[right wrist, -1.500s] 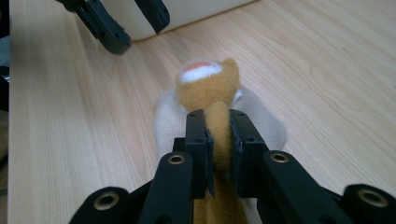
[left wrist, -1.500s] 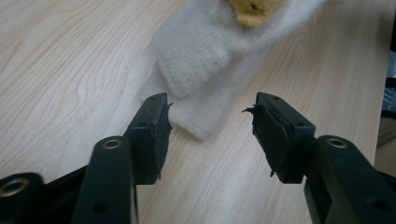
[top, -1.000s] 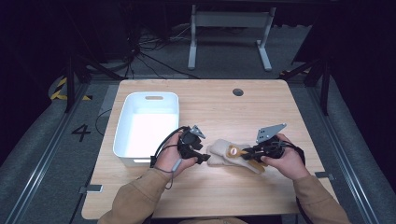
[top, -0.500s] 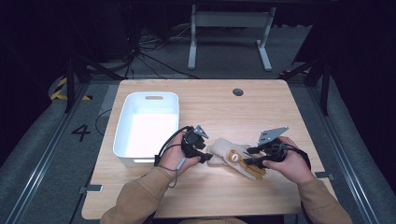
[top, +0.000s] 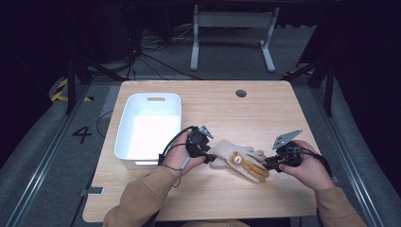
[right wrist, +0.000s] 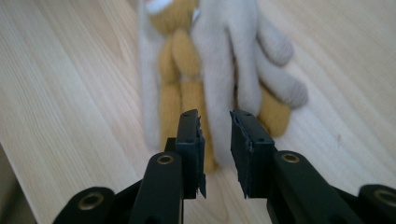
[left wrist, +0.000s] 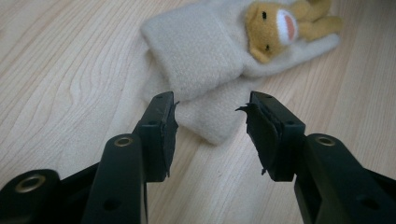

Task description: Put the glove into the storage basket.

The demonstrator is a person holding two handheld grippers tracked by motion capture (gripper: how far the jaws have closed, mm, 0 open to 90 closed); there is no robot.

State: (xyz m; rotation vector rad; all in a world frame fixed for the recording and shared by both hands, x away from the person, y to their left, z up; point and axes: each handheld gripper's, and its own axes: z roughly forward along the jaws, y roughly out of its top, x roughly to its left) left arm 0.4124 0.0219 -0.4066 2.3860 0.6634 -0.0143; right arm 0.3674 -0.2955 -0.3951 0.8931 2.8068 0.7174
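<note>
With the left gripper [left wrist: 210,135] gaping at the glove's [top: 239,160] cuff and the right gripper [right wrist: 215,154] parted narrowly over one finger, either could snag only loose fleece.

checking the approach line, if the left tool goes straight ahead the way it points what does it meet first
The cuff end of the glove. In the left gripper view the left tool stands open with the cream cuff right ahead between its jaws, lying flat on the table. How near it is, is hard to judge.
</note>
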